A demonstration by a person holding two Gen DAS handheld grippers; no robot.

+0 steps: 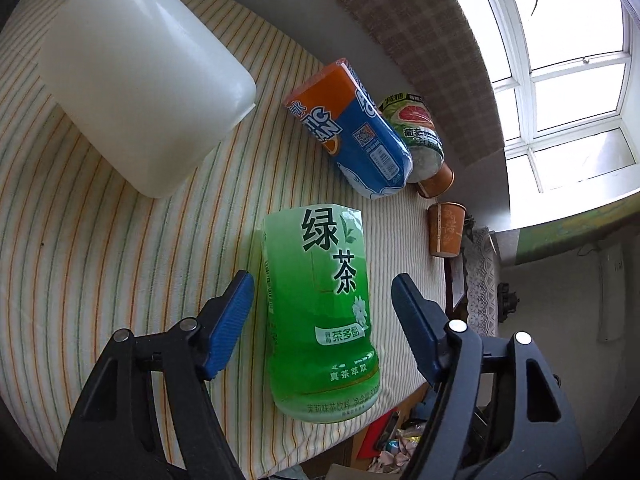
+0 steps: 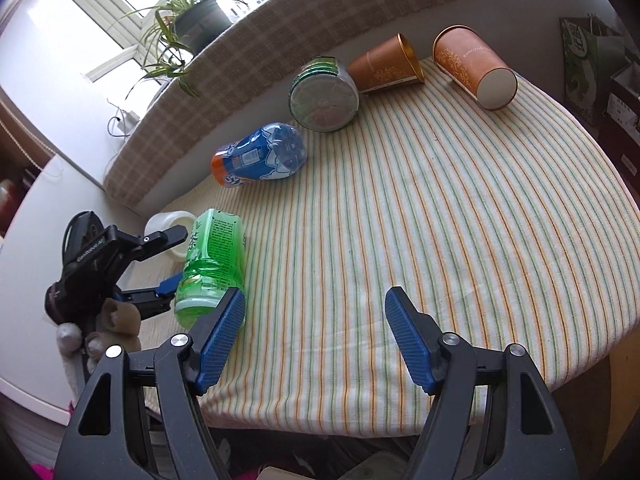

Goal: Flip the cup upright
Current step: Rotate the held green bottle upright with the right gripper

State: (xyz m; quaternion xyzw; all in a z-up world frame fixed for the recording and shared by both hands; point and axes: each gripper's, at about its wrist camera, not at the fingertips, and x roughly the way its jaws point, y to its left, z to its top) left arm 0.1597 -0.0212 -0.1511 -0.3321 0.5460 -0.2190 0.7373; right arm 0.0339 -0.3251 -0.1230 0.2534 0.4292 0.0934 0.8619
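Observation:
A green tea bottle-cup (image 1: 320, 312) lies on its side on the striped tablecloth (image 1: 100, 260). My left gripper (image 1: 322, 324) is open, its blue pads on either side of it without touching. It also shows in the right wrist view (image 2: 212, 264), with the left gripper (image 2: 168, 264) around it. My right gripper (image 2: 316, 344) is open and empty above the cloth (image 2: 440, 220) near the front edge. Two brown paper cups (image 2: 386, 66) (image 2: 476, 68) lie on their sides at the far end.
A white plastic container (image 1: 140, 80) lies at the far left. A blue-orange cut bottle (image 1: 352, 128) and a grapefruit-label cut bottle (image 1: 416, 132) lie beyond the green one. A cushioned bench back (image 2: 280, 40) and a potted plant (image 2: 192, 20) stand behind the table.

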